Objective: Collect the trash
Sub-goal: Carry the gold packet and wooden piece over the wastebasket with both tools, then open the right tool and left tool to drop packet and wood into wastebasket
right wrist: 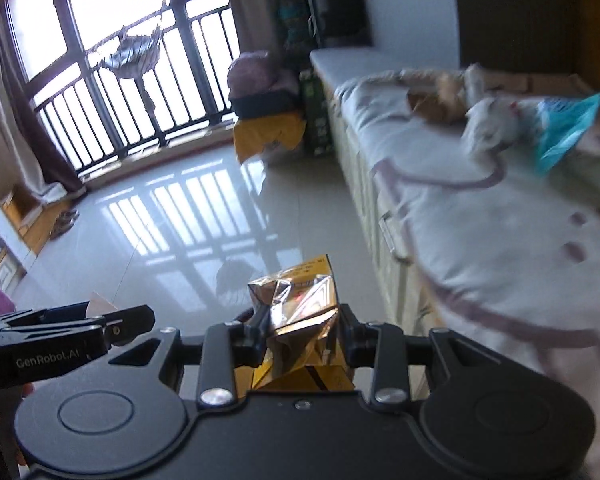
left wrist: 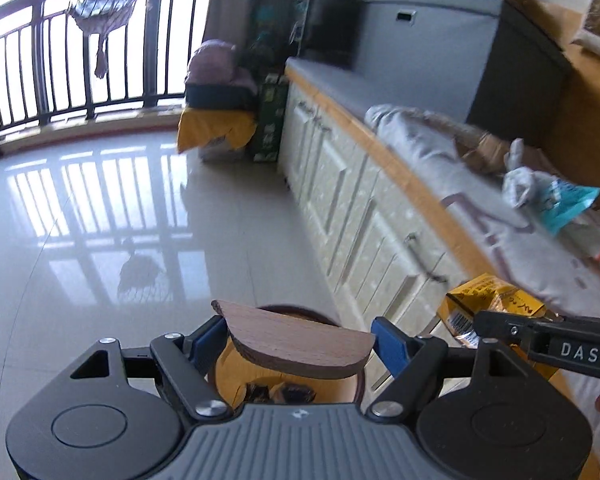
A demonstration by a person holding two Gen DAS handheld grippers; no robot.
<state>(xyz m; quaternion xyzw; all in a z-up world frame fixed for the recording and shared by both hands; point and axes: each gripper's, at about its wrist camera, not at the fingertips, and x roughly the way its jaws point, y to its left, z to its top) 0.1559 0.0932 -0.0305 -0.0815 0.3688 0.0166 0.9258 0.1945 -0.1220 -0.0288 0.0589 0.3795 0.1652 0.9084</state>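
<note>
My left gripper (left wrist: 300,346) is shut on a half-round wooden lid (left wrist: 300,338) and holds it tilted over a round wooden bin (left wrist: 224,376) with dark scraps inside. My right gripper (right wrist: 304,338) is shut on a crumpled yellow and foil wrapper (right wrist: 300,312), also seen in the left wrist view (left wrist: 480,300) just right of the bin. On the bench cushion (right wrist: 480,232) lie a blue and white packet (right wrist: 568,128), crumpled white paper (right wrist: 488,124) and a brown wrapper (right wrist: 432,108).
A long cabinet bench (left wrist: 340,184) with cream doors runs along the right. A grey box (left wrist: 428,44) stands at its far end. A yellow-draped stack (left wrist: 216,128) and a green carton (left wrist: 270,120) stand beyond. Glossy tile floor (left wrist: 120,220) reaches a railed window (left wrist: 60,60).
</note>
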